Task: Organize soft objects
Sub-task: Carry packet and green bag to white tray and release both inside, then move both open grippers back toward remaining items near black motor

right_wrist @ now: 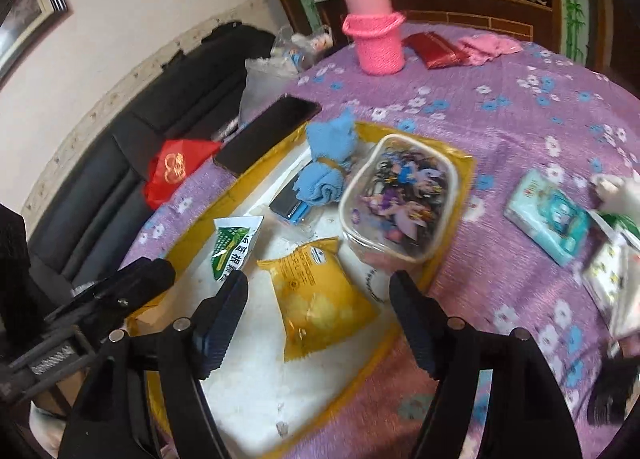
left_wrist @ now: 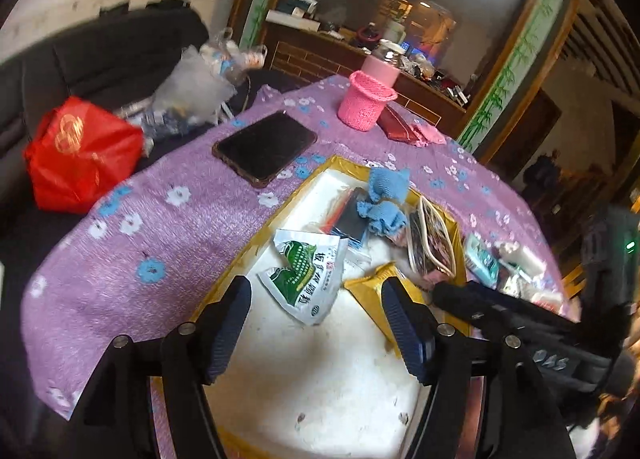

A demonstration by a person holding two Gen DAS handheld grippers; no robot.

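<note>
Both tools gape over the white tray, gripping nothing.

Yellow packet, blue cloth — lying in white tray.

A lived-in home, likely a sitting or dining room. A table wears a purple flowered cloth, with a dark leather sofa beside it holding plastic bags and a red bag. A framed picture hangs on the pale wall. Behind, a cluttered wooden counter sits inside a wood-framed opening painted with bamboo.
</note>
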